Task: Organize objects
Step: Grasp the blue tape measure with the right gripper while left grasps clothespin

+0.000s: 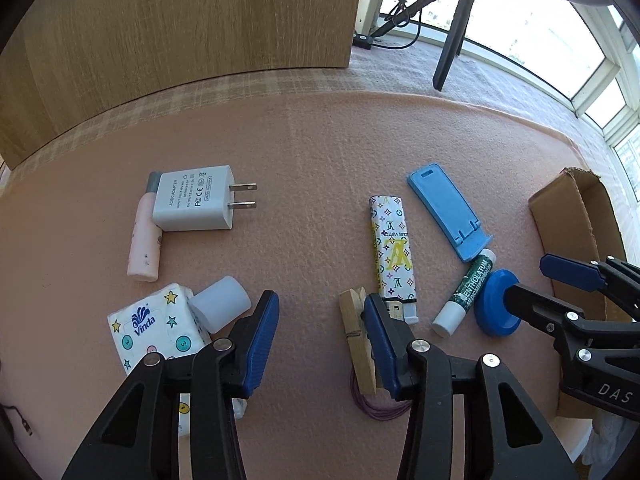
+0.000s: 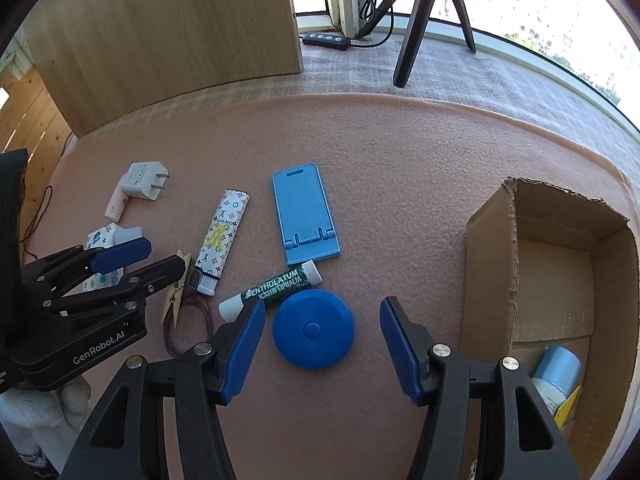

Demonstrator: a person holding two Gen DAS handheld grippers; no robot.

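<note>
Disc: the round blue disc (image 2: pixel 313 329) looks like the right hand's target; it lies flat on the pink mat (image 2: pixel 400 152), left of the cardboard box (image 2: pixel 490 264) and touching the green lip balm stick (image 2: pixel 276 290) on its far side.
Right gripper: the right gripper (image 2: pixel 322 342) points steeply down with its jaws apart on either side of the disc, grasping nothing; the left pad sits just beside the disc's rim, the right pad stands well clear.
Left gripper: the left gripper (image 1: pixel 320 326) is likewise released and empty over bare mat left of the disc, its right pad just beside the wooden clothespin (image 1: pixel 356 344) and the patterned lighter (image 1: pixel 394 254).
How to do it well: I'd judge the right hand should shift towards the box so the disc is centred, come straight down, and close across the rim without nudging the lip balm.
Box: open-topped, with a blue-capped bottle (image 2: pixel 556 372) already inside; probably where the disc goes.
Further left of the disc: blue phone stand (image 2: pixel 305 216), white charger (image 1: pixel 194 198) lying on a pink tube (image 1: pixel 145 240), tissue pack (image 1: pixel 154 330), white cap (image 1: pixel 220 304).
</note>
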